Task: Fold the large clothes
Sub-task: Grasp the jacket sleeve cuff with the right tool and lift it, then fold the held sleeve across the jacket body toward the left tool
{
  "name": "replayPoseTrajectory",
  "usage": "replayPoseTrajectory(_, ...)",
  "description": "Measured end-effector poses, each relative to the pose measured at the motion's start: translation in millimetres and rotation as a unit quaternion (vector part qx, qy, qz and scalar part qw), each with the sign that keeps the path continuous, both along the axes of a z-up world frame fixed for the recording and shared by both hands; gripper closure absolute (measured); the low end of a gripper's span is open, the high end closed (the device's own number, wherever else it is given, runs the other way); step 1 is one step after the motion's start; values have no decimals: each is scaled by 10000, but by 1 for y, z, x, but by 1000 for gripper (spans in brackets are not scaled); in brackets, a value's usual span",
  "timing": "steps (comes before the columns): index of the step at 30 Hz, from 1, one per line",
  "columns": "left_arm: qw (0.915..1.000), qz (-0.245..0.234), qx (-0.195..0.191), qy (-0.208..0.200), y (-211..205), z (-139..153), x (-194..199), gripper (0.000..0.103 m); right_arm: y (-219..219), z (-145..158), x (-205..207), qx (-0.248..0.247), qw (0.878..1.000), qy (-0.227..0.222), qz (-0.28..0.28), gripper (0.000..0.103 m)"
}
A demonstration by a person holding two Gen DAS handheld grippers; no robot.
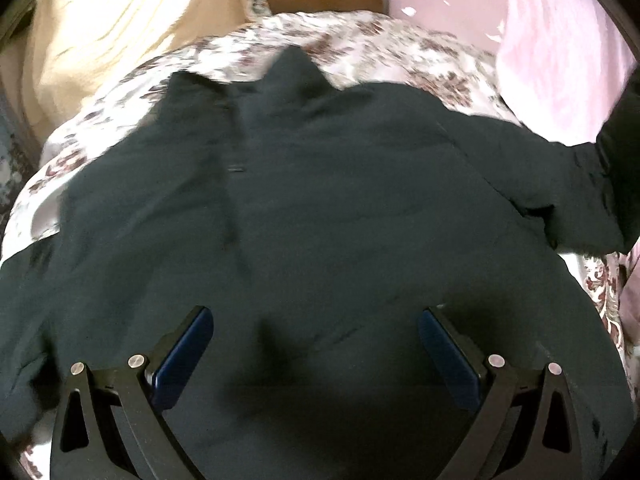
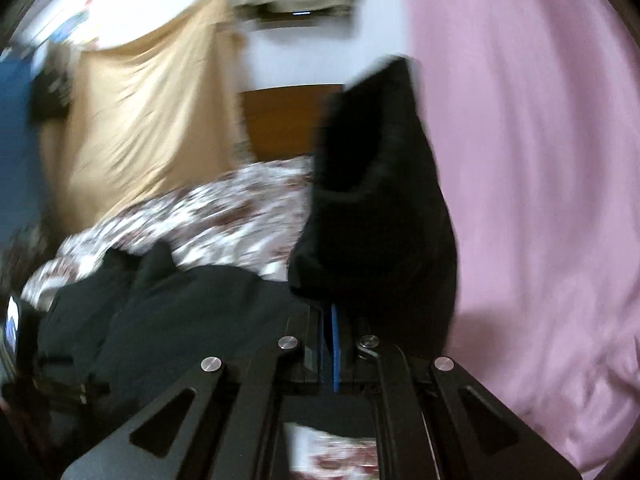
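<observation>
In the left wrist view, a dark jacket [image 1: 304, 184] lies spread on a flowered bedcover [image 1: 400, 48], its collar at the far end and its hem near, so its long axis runs near to far straight out from the left claw [image 1: 316, 344]. That claw hangs over the near part of the jacket's body with its blue pads [image 1: 188, 356] wide apart, released and grasping nothing; it points steeply down at the cloth. At the far right the jacket's right sleeve [image 1: 576, 184] rises off the bed toward the frame's edge. In the right wrist view, the right claw [image 2: 334, 344] is clenched on that sleeve's end [image 2: 380, 200], which stands up dark in front of a pink curtain [image 2: 540, 160]; the pads are pressed together with cloth between them. The jacket's body [image 2: 160, 312] lies to the left of and below this claw, so the fold most likely has to carry the sleeve leftward across the chest. The right hand is the nearer one for that, tilted only slightly down, though blur hides finer detail.
</observation>
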State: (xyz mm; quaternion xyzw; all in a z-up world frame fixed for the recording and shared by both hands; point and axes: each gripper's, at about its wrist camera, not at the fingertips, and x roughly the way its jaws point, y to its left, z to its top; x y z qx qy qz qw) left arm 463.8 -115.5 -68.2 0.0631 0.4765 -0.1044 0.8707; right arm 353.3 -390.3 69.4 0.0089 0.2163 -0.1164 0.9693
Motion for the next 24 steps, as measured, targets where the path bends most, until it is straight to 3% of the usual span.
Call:
replayPoseTrajectory(5, 9996, 164, -237, -74, 64, 18, -13, 0, 102, -4, 34, -651, 9908, 509, 1067, 100)
replayPoseTrajectory(10, 9990, 338, -279, -4, 121, 19, -21, 0, 181, -24, 58, -717, 9729, 1206, 1838, 100)
replayPoseTrajectory(14, 9981, 402, -452, 81, 151, 9, -24, 0, 234, -63, 67, -754, 9495, 1848, 2419, 100)
replayPoseTrajectory(17, 9961, 335, -805, 134, 164, 0, -24, 0, 240, -106, 66, -411, 9297, 2358, 2800, 99)
replayPoseTrajectory(21, 9889, 197, -1453, 221, 167, -10, -18, 0, 246, -146, 61, -45, 9088, 2909, 2990, 84)
replayPoseTrajectory(23, 9859, 141, -1644, 294, 162, -15, -11, 0, 238, -146, 48, 164, 9049, 2961, 3052, 70)
replayPoseTrajectory(24, 9844, 133, -1722, 328, 158, -18, -7, 0, 237, -146, 46, 255, 9040, 2950, 3085, 54)
